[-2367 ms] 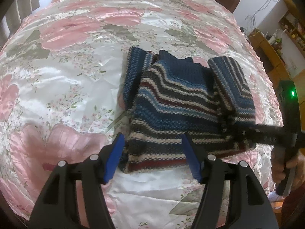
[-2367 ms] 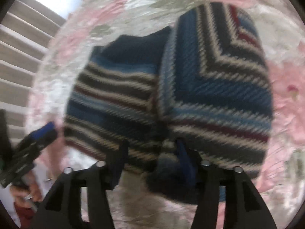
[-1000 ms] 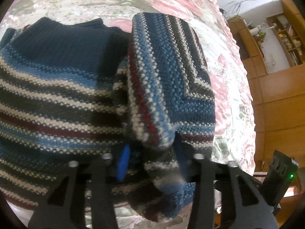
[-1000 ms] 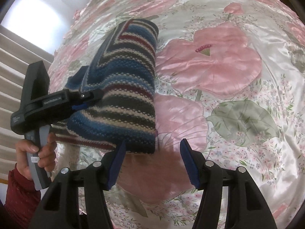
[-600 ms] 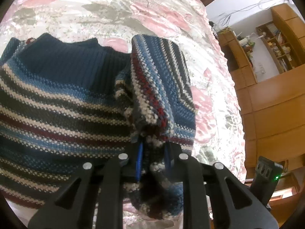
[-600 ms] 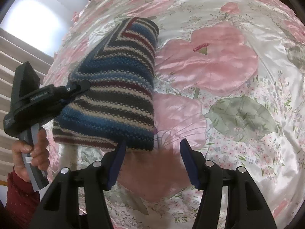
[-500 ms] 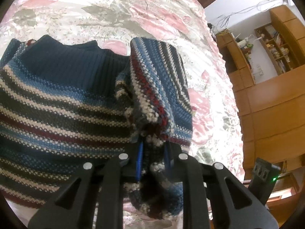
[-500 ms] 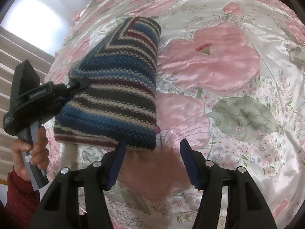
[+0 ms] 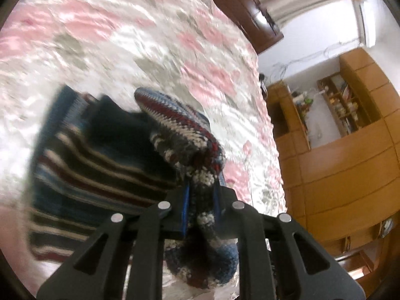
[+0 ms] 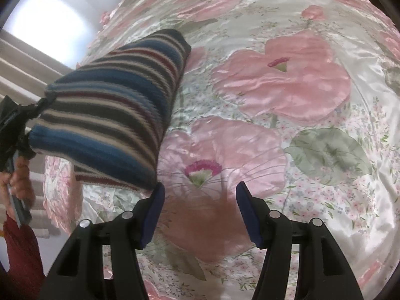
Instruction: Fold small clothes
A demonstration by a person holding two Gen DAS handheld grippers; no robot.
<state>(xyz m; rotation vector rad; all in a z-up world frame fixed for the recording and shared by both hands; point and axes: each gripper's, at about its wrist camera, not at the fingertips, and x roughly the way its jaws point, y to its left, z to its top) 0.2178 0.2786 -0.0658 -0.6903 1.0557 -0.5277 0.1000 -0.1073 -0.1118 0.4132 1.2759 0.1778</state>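
Knitwear bunched between the blue pads of the left gripper (image 9: 201, 205), jaws drawn nearly together and clamped on a thick wad of the striped sweater (image 9: 100, 160). Seen from the left wrist: gathered fold rising up and away from the pads, lifted clear of the rest of the garment, which lies spread to the left on the floral bedspread (image 9: 125, 37). Blurred there, so edges of the flat part hard to trace. Beyond the bed's far edge, a dark wooden headboard (image 9: 240, 7); to the right, wooden cabinets (image 9: 350, 165) with cluttered shelves.

From the right wrist: right gripper (image 10: 200, 200) spread wide, nothing between its 2 blue pads, poised above a pink satin flower on the bedspread. Just beyond its left pad, the lifted portion of the sweater, held up at a slant by the left gripper at the far left of the view, its lower corner close to that pad; touching or not, cannot tell. A hand (image 10: 17, 177) gripping the handle there, red sleeve (image 10: 20, 255) below it.
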